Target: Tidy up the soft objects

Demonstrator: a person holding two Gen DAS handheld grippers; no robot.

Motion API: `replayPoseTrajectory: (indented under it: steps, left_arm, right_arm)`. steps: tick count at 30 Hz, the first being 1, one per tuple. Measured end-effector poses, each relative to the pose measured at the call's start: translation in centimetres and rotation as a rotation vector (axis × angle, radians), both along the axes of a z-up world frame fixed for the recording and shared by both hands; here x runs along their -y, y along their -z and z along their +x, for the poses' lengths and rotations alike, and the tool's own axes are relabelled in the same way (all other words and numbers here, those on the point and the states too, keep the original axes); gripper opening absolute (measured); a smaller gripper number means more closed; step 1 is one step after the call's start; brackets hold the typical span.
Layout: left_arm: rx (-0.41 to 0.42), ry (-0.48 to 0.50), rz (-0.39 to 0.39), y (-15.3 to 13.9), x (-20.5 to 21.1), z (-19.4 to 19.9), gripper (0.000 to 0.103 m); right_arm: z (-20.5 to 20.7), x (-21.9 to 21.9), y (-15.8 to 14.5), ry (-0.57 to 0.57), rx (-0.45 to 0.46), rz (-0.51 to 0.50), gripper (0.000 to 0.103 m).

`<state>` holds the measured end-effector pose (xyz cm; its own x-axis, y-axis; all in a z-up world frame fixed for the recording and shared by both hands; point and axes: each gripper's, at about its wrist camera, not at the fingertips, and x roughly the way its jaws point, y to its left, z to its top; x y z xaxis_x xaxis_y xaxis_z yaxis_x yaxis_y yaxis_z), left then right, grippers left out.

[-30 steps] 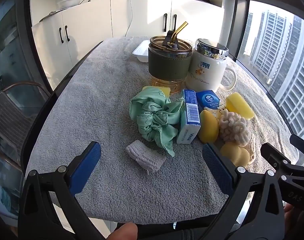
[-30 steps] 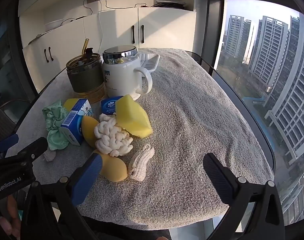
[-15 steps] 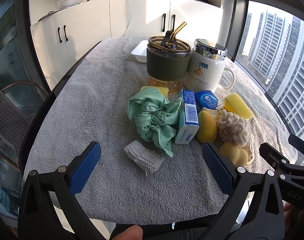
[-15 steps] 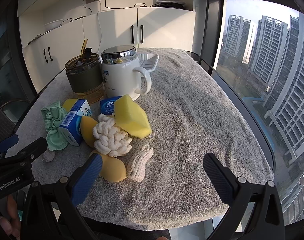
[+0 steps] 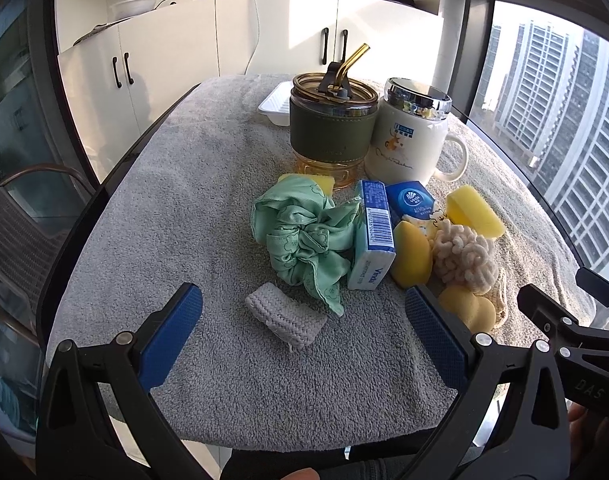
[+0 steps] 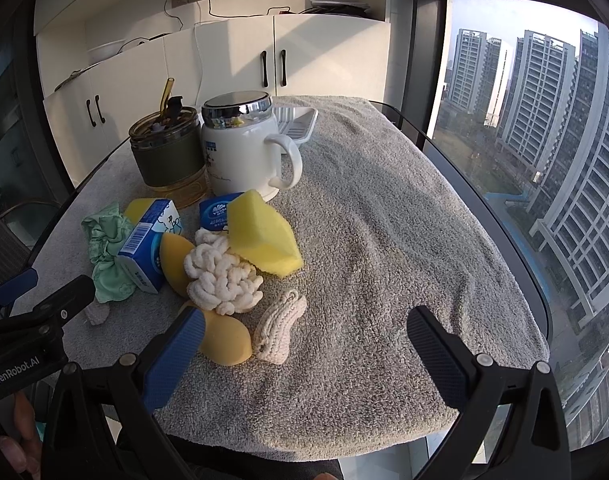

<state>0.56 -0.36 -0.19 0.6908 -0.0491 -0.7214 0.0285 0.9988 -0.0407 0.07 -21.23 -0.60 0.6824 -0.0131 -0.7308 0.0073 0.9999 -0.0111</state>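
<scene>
Tabletop covered in grey terry towelling (image 5: 152,216), contents listed left to right. Small folded grey knitted cloth (image 5: 285,316), lying apart at 6 o'clock of the heap, between the jaws of the left gripper (image 5: 304,320). Crumpled mint-green satin cloth (image 5: 304,236), touching an upright blue-and-white tissue packet (image 5: 374,236). Second blue tissue packet (image 5: 410,200) behind it. Yellow egg-shaped sponge (image 5: 412,256); cream knotted cotton rope ball (image 6: 220,272); yellow wedge-shaped foam sponge (image 6: 264,236) at its 1 o'clock; second yellow egg-shaped sponge (image 6: 224,340) and flat cream crocheted pad (image 6: 280,328) at its 6 o'clock. Amber glass tumbler with green sleeve (image 5: 332,124) and white lidded mug (image 5: 412,136) stand at 12 o'clock. Right gripper (image 6: 304,340): jaws wide, empty. Left: jaws wide, empty. Step judged: approach, nothing yet sorted. Next move likely calls for lowering the left jaws round the grey cloth and closing gently.
</scene>
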Motion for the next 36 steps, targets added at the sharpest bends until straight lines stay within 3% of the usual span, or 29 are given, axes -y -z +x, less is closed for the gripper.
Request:
replayPoseTrajectory:
  steps: [36]
  left_arm:
    - [-0.003,-0.006,0.002,0.13,-0.37,-0.14,0.103]
  right_arm:
    - [-0.03,-0.16,-0.08,0.002,-0.002,0.001,0.103]
